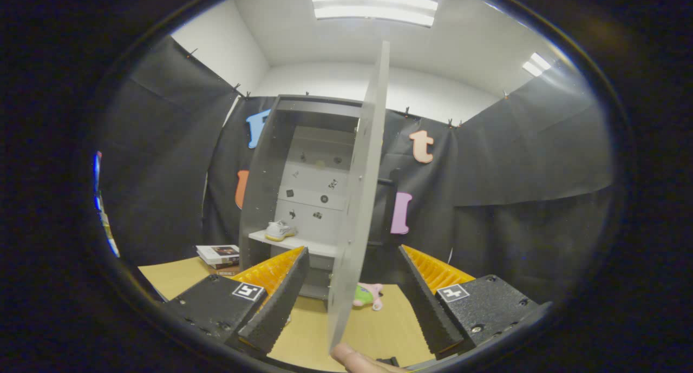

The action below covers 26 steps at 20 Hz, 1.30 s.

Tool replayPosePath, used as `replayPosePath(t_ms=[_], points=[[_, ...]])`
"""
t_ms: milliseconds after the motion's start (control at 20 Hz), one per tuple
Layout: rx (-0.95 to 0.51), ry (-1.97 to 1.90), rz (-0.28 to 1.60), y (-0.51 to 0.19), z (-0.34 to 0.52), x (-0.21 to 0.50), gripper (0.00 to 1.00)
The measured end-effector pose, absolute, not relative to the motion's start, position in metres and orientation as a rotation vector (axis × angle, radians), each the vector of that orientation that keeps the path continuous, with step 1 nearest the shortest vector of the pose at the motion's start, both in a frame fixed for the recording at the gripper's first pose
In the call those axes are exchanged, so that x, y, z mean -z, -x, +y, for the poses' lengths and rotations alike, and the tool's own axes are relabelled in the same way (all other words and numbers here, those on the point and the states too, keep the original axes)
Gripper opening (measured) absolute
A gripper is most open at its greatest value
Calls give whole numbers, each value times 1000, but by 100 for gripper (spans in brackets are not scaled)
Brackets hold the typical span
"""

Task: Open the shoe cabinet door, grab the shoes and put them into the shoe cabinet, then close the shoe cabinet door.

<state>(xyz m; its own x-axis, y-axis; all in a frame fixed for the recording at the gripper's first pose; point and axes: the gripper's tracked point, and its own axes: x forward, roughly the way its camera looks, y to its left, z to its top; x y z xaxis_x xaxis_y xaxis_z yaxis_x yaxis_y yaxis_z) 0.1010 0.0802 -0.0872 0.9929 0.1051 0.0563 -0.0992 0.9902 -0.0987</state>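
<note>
Shoe (280, 230) sat on the white shelf (295, 242) inside the shoe cabinet (303, 189), toward the shelf's left end, sole down, toe pointing right. Only one shoe could be made out there.

Cabinet stood upright on the wooden floor (373, 329) against the booth's black cloth wall. Its back panel carried several small dark marks, too small to read.

Cabinet door (360, 200) was swung wide open — seen nearly edge-on, its lower edge reaching down between the fingers, closer to the left one. Could not tell if either finger touched it.

Gripper (354, 300) fingers were spread wide apart, one each side of the door's bottom edge, nothing pinched between them.

A fingertip of the person's hand (357, 359) showed just below the door's lower corner, between the finger bases.

Beyond the fingers, a pink and green soft toy (368, 296) lay on the floor just right of the door, near the cabinet base. A stack of books (219, 255) sat on the floor left of the cabinet — beside its left wall, apart from the left finger.
</note>
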Motion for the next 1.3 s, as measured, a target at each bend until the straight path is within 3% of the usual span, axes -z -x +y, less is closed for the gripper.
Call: replayPosePath(t_ms=[550, 950, 1300], points=[[-203, 50, -12, -125, 194, 185, 100], [-323, 1, 209, -169, 276, 312, 100], [-306, -66, 413, -219, 307, 414, 100]])
